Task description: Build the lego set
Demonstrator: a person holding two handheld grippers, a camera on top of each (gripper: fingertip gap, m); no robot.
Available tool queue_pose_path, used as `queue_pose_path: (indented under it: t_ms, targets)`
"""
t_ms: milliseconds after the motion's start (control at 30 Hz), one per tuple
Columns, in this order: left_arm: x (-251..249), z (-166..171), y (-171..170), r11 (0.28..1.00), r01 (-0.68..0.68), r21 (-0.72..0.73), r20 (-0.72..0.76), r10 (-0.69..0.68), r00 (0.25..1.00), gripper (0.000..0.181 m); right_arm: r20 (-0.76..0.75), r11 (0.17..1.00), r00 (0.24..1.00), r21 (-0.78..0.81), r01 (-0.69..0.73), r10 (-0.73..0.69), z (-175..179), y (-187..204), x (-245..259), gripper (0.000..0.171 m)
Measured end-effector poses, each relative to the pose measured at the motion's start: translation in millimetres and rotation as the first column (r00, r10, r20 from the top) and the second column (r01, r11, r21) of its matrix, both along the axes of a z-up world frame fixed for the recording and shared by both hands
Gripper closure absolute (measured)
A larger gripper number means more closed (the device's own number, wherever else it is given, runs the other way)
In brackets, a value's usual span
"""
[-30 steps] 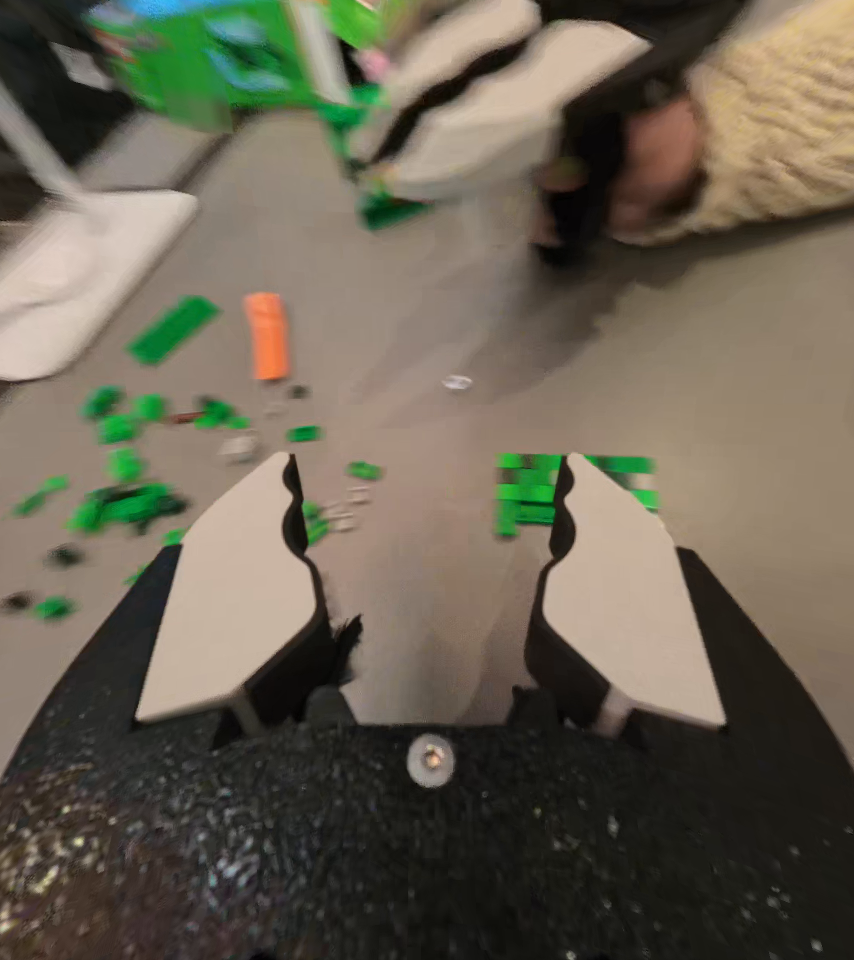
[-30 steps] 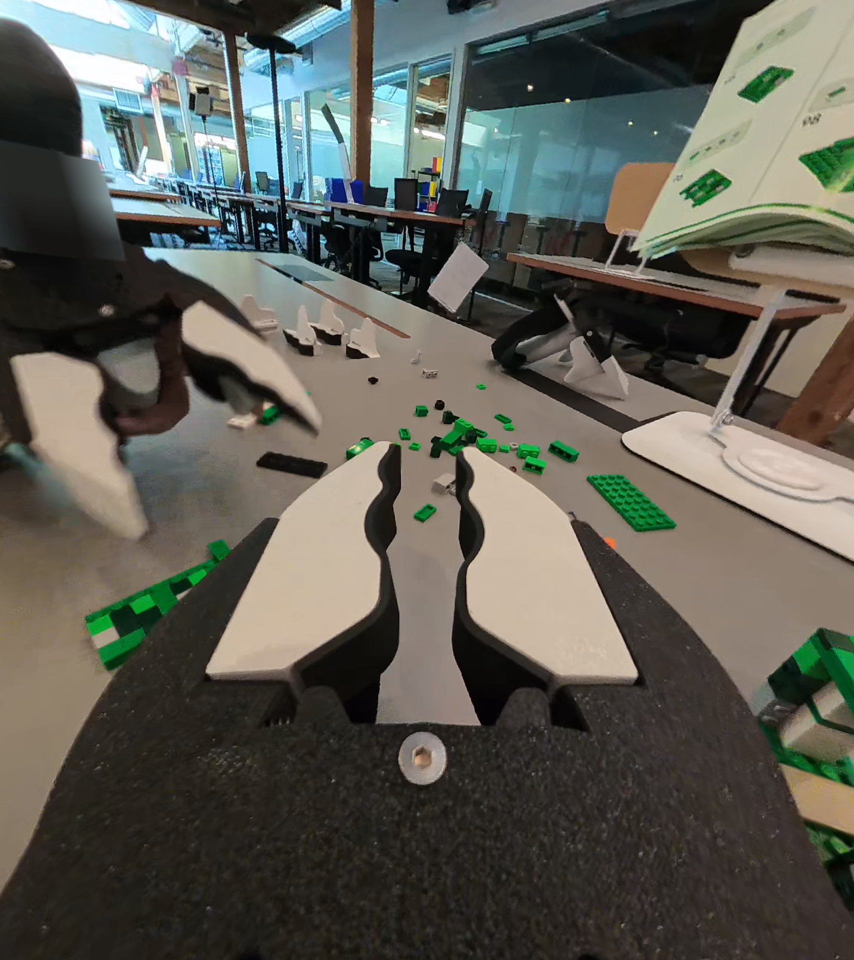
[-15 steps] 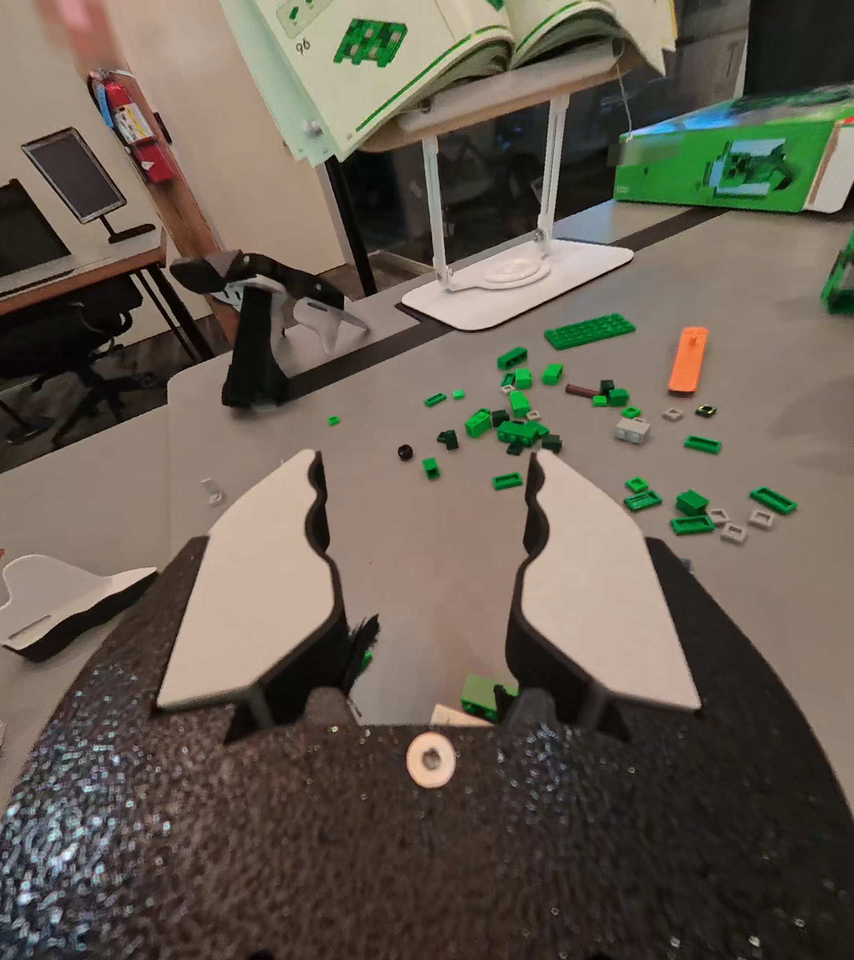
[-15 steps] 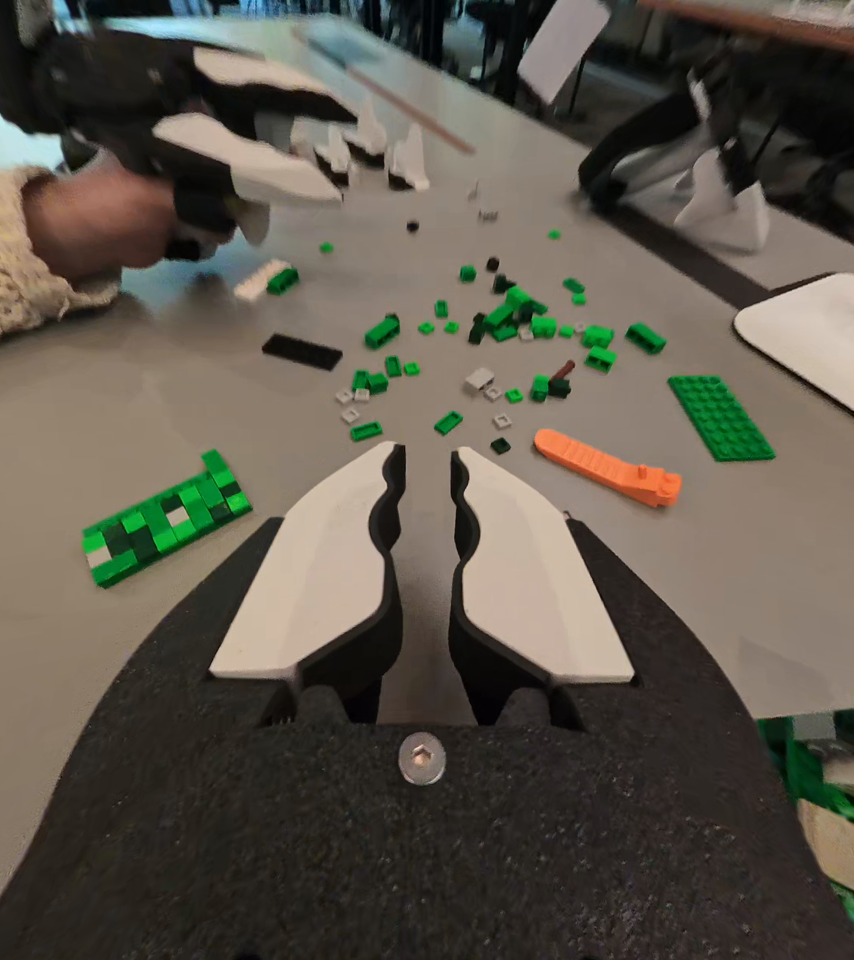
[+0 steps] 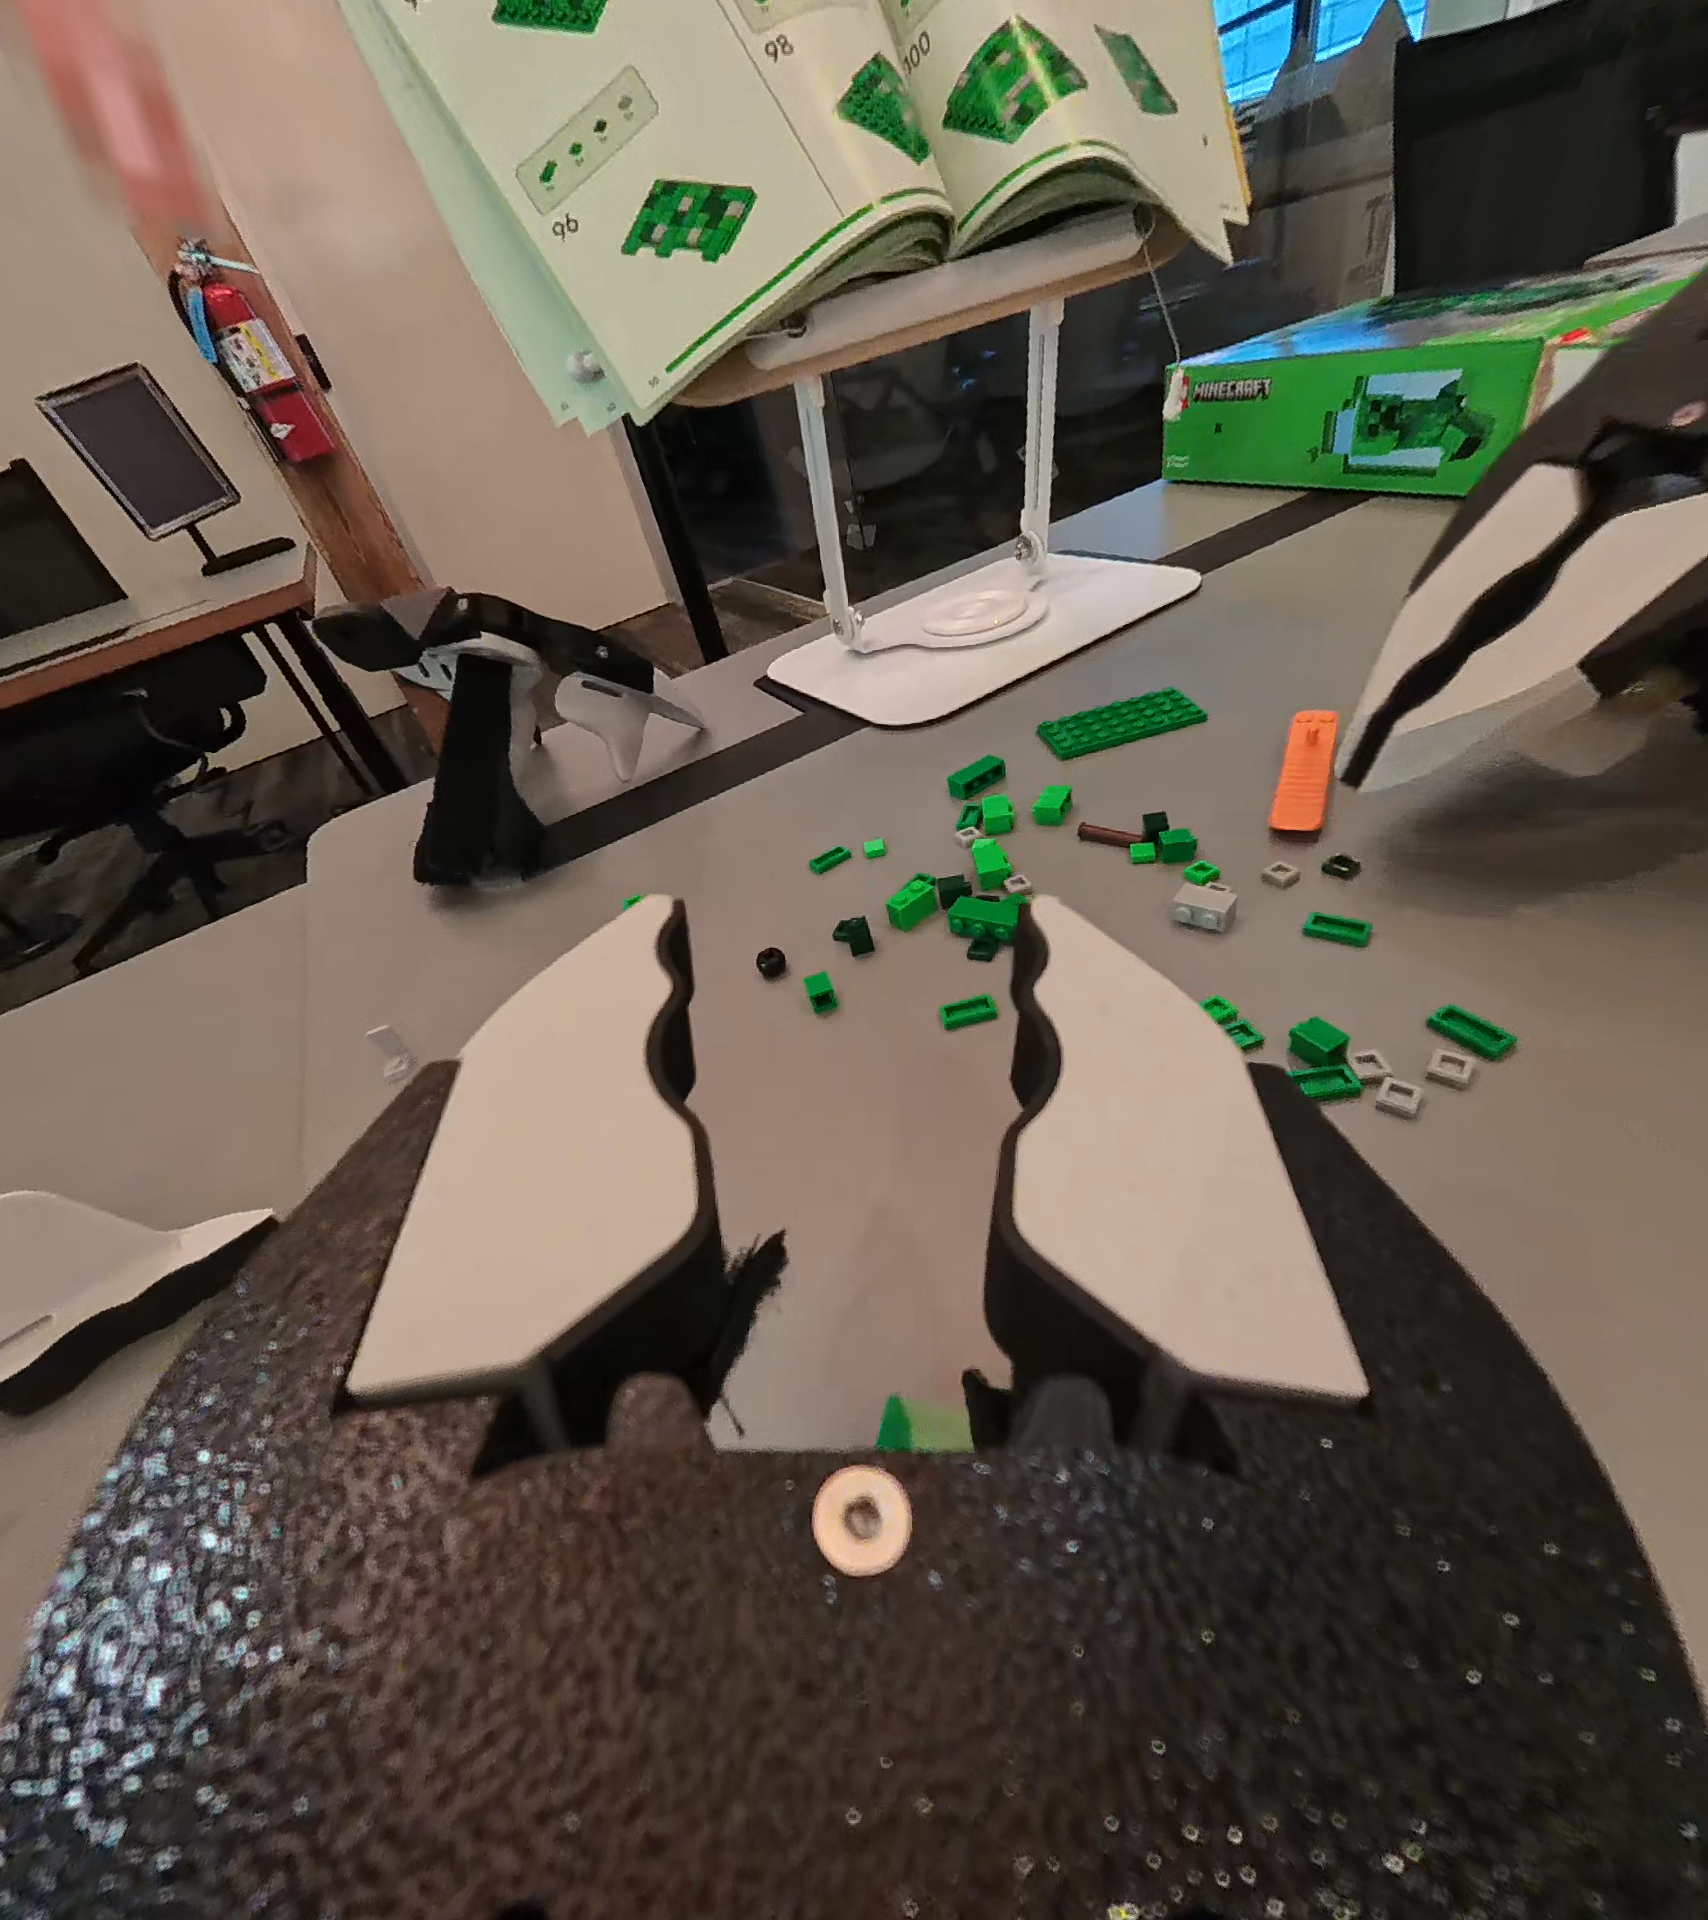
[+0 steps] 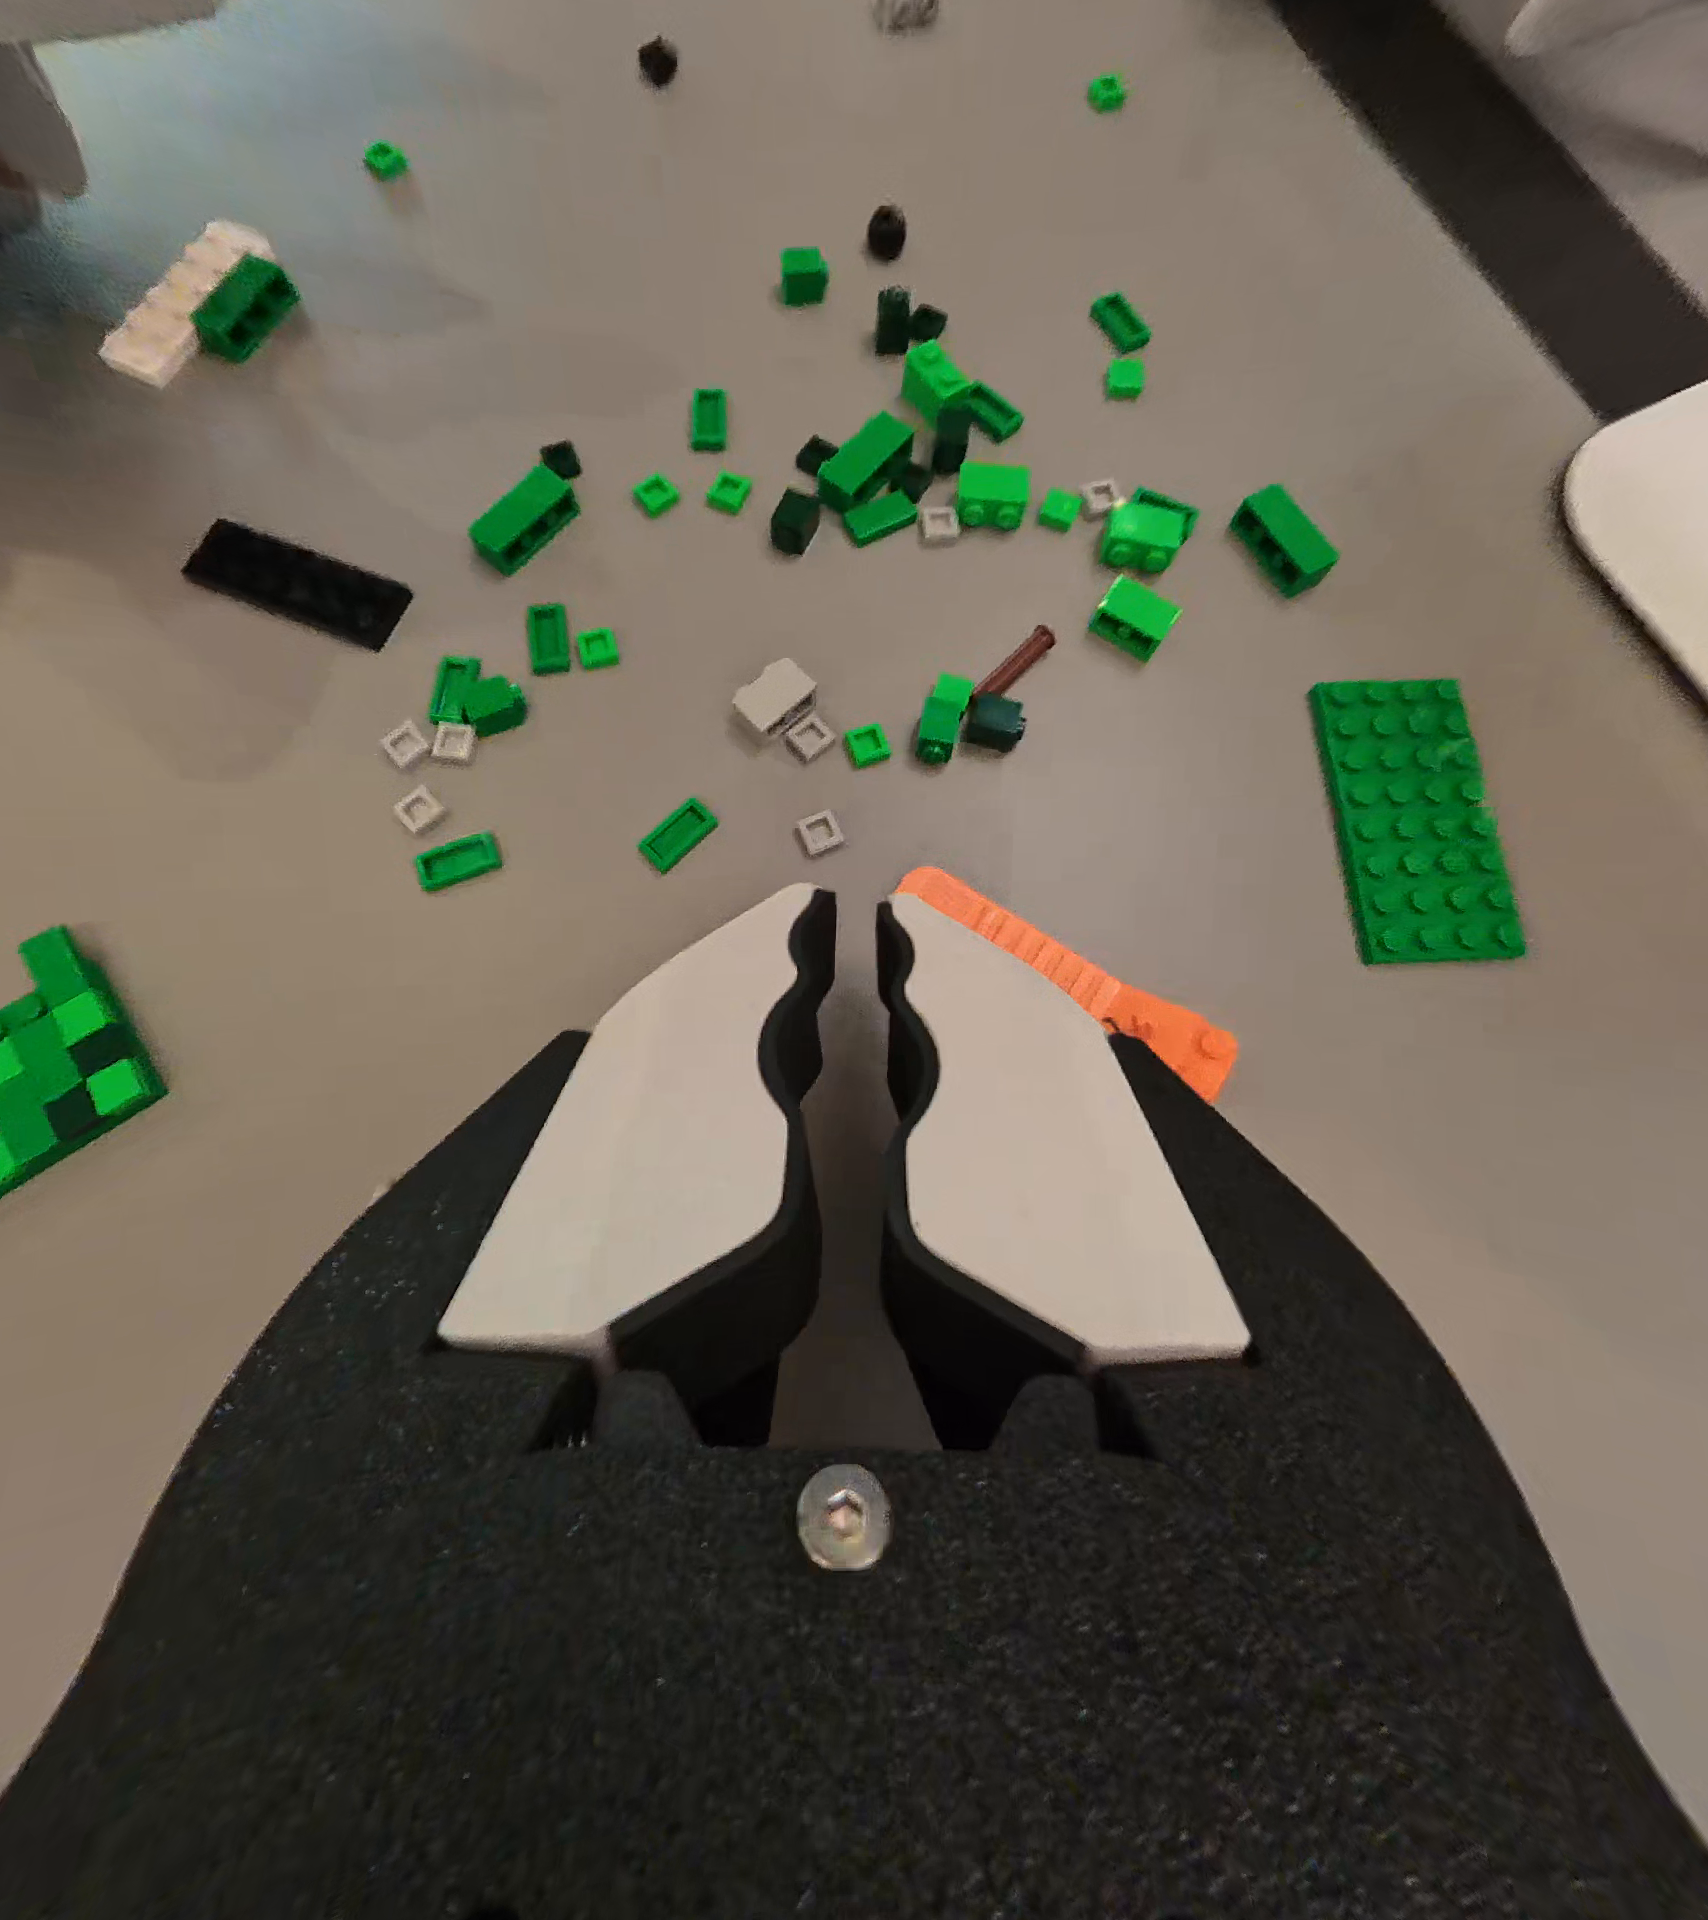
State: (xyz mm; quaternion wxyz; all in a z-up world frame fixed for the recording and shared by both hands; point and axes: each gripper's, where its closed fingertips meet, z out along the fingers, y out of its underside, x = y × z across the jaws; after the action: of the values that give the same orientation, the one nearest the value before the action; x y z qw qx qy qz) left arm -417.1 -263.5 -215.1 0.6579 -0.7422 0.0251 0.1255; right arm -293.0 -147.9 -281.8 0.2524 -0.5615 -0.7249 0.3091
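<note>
My left gripper (image 5: 855,914) is open and empty, held low over the grey table and facing a scatter of small green, grey and black lego pieces (image 5: 985,904). My right gripper (image 6: 857,899) is almost shut with nothing between its fingers. It points down at the table beside the orange brick separator (image 6: 1068,966), just short of the loose pieces (image 6: 881,468). It also shows at the right of the left wrist view (image 5: 1359,764). A built green patchwork panel (image 6: 8,1091) lies at the left. A flat green plate (image 6: 1416,821) lies at the right.
A black plate (image 6: 297,584) and a white-and-green brick stack (image 6: 195,301) lie at the far left. The instruction booklet (image 5: 777,156) sits on a white stand (image 5: 985,634). A green box (image 5: 1349,426), a spare gripper (image 5: 486,748) and a loose white finger part (image 5: 71,1278) are around. To reach the flat green plate (image 6: 1416,821) in a straight line is about 11 centimetres for my right fingers, about 25 centimetres for my left. The left camera catches it too, in the left wrist view (image 5: 1130,714).
My right gripper has tilted down and moved in over the table toward the orange separator, and its fingers have closed to a narrow gap. My left gripper has swung to face the booklet and stays open.
</note>
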Motion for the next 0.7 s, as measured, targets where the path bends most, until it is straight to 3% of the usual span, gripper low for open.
queue_pose_path:
  t_ms: [133, 233, 367, 567, 700]
  targets:
    - [5.2, -6.1, 3.1, 0.999, 0.027, -0.03, 0.004, -0.027, 1.0, 0.122, 0.116, 0.986, 0.987, 0.106, -0.127, 0.115, -13.7, 1.2, 2.6, 0.164]
    - [11.3, -7.9, 4.9, 0.998, 0.053, -0.046, -0.002, -0.053, 0.999, 0.122, 0.174, 0.978, 0.969, 0.089, -0.19, 0.172, -22.1, -2.8, 4.1, 0.16]
    - [20.9, -7.8, 5.9, 0.993, 0.1, -0.055, -0.008, -0.101, 0.995, 0.123, 0.175, 0.969, 0.955, 0.026, -0.247, 0.238, -21.2, -7.1, -1.0, 0.157]
    - [45.3, -6.8, 7.1, 0.974, 0.222, -0.056, -0.041, -0.224, 0.974, 0.128, 0.203, 0.927, 0.924, 0.126, -0.352, 0.324, -23.9, -9.4, -2.2, 0.164]
    - [81.5, -8.8, 6.2, 0.93, 0.358, -0.083, -0.061, -0.363, 0.93, 0.15, 0.097, 0.886, 0.919, 0.241, -0.395, 0.383, -8.2, -24.5, -4.9, 0.165]
